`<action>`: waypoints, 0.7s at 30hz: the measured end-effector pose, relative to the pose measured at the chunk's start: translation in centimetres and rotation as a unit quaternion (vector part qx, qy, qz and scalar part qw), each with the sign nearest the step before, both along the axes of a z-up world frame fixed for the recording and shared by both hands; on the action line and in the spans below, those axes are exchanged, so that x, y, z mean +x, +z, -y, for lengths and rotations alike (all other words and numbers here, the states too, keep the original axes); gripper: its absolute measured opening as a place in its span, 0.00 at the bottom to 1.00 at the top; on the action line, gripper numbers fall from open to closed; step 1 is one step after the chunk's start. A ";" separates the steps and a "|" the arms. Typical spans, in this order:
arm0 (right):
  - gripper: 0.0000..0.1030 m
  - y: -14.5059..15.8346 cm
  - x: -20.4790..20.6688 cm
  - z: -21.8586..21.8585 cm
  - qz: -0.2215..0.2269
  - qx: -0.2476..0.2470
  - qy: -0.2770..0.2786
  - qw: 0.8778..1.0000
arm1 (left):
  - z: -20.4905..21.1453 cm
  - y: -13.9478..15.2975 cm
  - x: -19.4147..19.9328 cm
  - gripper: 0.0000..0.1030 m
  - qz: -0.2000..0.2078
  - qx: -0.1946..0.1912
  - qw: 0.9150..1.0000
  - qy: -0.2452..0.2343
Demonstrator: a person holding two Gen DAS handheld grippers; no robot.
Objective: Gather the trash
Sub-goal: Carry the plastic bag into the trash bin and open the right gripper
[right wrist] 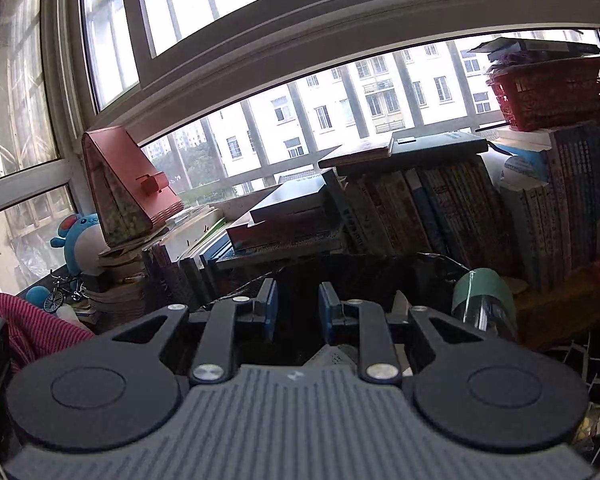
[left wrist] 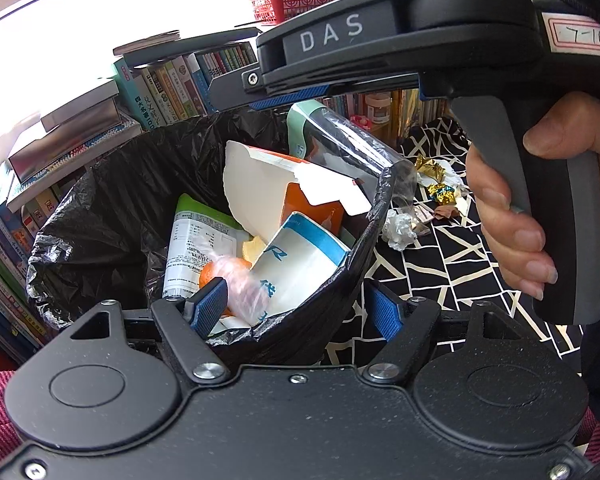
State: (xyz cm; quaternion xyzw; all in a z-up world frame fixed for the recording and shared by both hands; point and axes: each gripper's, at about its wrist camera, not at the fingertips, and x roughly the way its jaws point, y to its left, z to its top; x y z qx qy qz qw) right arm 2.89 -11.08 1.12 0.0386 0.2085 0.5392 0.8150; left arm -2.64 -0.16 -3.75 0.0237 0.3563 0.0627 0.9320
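the black-lined bin (left wrist: 100, 216) already holds cartons, while foil wrappers (left wrist: 440, 184) beside it remain; the left gripper (left wrist: 296, 312) straddles its rim, spread, and the right gripper (right wrist: 298, 312) hovers above, spread and empty.

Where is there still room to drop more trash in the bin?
Bare liner shows on the trash bin's left side, between the black bag wall and the green-white packet. The right half is crowded: the torn white carton, blue-white box and clear-wrapped package pile to the rim.

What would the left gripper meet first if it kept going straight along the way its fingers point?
Probably the bin's rim, which already lies between the open left gripper's fingers; just beyond it sits the blue and white carton. Depth is hard to judge.
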 end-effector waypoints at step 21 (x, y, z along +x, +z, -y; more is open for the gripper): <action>0.73 -0.1 0.9 0.9 -0.013 0.004 -0.031 0.999 | 0.0 0.0 0.0 0.71 0.000 0.001 1.000 0.000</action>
